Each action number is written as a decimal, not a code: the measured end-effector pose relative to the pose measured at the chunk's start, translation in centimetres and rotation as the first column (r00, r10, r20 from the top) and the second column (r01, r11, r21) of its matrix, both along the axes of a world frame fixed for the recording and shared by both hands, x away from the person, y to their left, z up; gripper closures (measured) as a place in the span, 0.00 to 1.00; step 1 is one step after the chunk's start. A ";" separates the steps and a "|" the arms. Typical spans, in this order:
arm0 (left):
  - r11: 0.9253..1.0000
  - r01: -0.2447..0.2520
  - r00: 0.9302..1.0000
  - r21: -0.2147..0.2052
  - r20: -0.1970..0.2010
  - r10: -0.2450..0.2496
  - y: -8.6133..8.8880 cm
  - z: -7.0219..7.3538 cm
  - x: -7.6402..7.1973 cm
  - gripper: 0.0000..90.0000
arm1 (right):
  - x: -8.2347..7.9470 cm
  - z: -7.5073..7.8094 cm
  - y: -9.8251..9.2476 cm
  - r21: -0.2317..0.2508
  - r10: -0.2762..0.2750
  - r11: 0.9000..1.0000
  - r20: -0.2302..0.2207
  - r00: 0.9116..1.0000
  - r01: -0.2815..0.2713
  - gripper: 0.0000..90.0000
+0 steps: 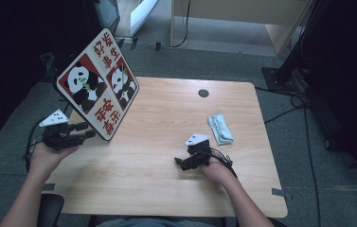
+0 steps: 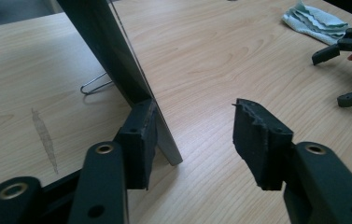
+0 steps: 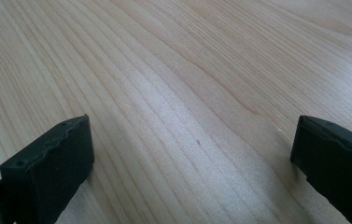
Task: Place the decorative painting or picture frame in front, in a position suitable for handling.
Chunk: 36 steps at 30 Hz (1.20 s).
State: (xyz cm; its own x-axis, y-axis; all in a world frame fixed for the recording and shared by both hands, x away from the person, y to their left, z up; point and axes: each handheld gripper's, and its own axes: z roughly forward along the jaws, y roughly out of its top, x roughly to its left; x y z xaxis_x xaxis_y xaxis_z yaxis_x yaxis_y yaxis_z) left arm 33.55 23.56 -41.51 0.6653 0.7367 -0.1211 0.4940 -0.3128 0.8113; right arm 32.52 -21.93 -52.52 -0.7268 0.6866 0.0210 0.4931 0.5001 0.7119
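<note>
High view is showing me the panda sign board [image 1: 98, 82] standing tilted on the surface [image 1: 166, 179], its lower corner sitting between my left tongs [image 1: 90, 130]. One pad [image 2: 138, 140] is touching the board's back face; the other pad is standing apart from its front, so nothing is clamped. My right tongs [image 1: 181, 163] are resting spread apart on bare wood, with a folded cloth [image 1: 220, 128] just beyond them. I am judging the board as stiff, thin and light, smooth-faced, likely to slip or pivot. I am planning to pinch low on the edge, near its wire stand [image 2: 94, 84].
</note>
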 end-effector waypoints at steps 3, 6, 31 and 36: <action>1.000 0.003 1.000 0.011 0.001 -0.003 0.0 0.1 0.1 0.56 | -0.1 0.0 0.0 0.000 -0.001 1.000 -0.002 1.000 0.001 0.00; 1.000 -0.004 1.000 0.005 0.002 0.004 0.3 0.3 -0.1 0.55 | -0.1 0.0 0.0 0.000 0.002 1.000 -0.001 1.000 -0.002 0.00; 0.994 -0.105 0.994 -0.018 -0.004 0.105 3.2 4.7 2.4 0.57 | -0.2 0.0 0.0 0.000 0.004 1.000 -0.001 1.000 -0.004 0.00; 0.993 -0.114 0.993 -0.014 -0.005 0.114 3.2 6.0 3.3 0.56 | -0.2 0.0 0.0 0.000 0.004 1.000 -0.002 1.000 -0.004 0.00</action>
